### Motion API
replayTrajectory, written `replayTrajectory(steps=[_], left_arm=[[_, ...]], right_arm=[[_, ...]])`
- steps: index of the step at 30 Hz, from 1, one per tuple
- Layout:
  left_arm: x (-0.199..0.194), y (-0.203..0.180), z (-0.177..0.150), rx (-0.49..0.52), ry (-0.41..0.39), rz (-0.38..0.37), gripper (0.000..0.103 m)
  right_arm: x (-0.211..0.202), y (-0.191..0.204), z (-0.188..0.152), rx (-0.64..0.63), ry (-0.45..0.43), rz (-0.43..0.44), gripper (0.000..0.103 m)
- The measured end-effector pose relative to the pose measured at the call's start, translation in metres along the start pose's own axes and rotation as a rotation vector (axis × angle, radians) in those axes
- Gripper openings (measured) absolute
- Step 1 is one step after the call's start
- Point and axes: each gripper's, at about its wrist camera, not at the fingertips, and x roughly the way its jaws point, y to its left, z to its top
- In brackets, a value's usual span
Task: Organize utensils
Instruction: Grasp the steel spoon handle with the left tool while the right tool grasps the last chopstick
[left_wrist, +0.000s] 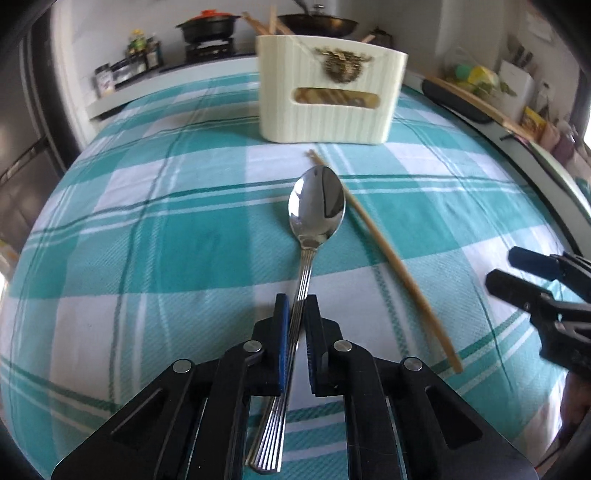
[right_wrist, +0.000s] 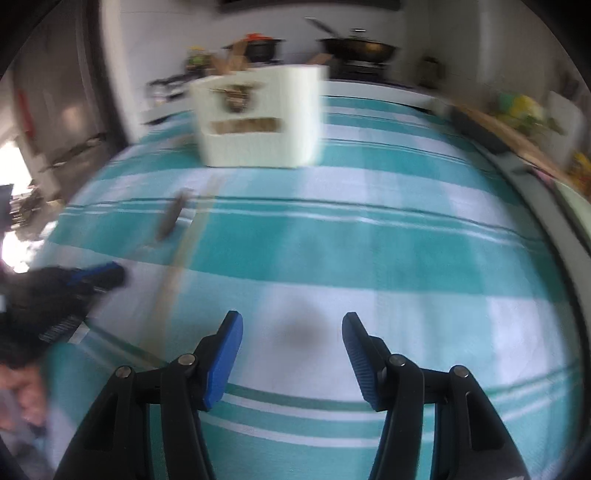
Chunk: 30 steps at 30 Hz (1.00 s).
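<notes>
Steel spoon (left_wrist: 317, 206) — left gripper's (left_wrist: 295, 306) catch

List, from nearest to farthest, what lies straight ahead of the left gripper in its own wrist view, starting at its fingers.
left gripper shut on the spoon's handle → spoon bowl → tip of the chopstick → cream utensil holder → wok on the stove behind.
</notes>
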Motion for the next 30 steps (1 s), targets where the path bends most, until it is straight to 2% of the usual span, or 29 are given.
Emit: replayTrajectory(steps=[2,7,9,12,13,18,19,21,22,23,25,26,27,30], left_arm=[[-0.003,0.007,-0.003,-0.026,0.000,0.034,0.006],[-0.009,0.025,-0.013,-0.091,-0.001,0.092,0.006],[-0.012,0.031,-0.017,-0.101,0.000,0.102,0.006],[-0.014,0.038,-0.020,-0.112,0.007,0.095,0.006],[-0.015,0.040,-0.020,-0.114,0.012,0.090,0.007],[-0.020,0.053,-0.022,-0.117,0.044,0.049,0.012],[-0.022,0.057,-0.022,-0.116,0.048,0.045,0.016],[-0.027,0.063,-0.022,-0.102,0.054,0.056,0.038],[-0.029,0.066,-0.020,-0.090,0.055,0.057,0.059],[-0.032,0.068,-0.018,-0.076,0.051,0.046,0.074],[-0.039,0.069,-0.013,-0.046,0.039,-0.005,0.083],[-0.040,0.069,-0.008,-0.026,0.046,-0.043,0.088],[-0.040,0.069,-0.003,-0.010,0.060,-0.075,0.090],[-0.030,0.065,0.012,0.039,0.105,-0.119,0.091]], right_arm=[[0.011,0.021,0.010,-0.055,0.028,0.050,0.056],[0.048,0.059,0.021,-0.172,0.092,0.029,0.054],[0.048,0.063,0.019,-0.194,0.072,0.025,0.040],[0.041,0.060,0.015,-0.175,0.088,-0.002,0.009],[0.038,0.057,0.012,-0.178,0.092,-0.024,0.007],[0.011,0.018,-0.015,-0.138,0.124,-0.093,0.007],[0.006,0.011,-0.020,-0.130,0.133,-0.099,0.007],[-0.005,-0.002,-0.028,-0.124,0.165,-0.109,0.008],[-0.010,-0.006,-0.032,-0.129,0.179,-0.114,0.008],[-0.013,-0.009,-0.033,-0.135,0.189,-0.114,0.009],[-0.022,-0.016,-0.031,-0.143,0.204,-0.093,0.025],[-0.024,-0.020,-0.029,-0.142,0.202,-0.080,0.042],[-0.026,-0.023,-0.022,-0.138,0.193,-0.058,0.047],[-0.020,-0.028,-0.005,-0.123,0.224,-0.010,0.047]])
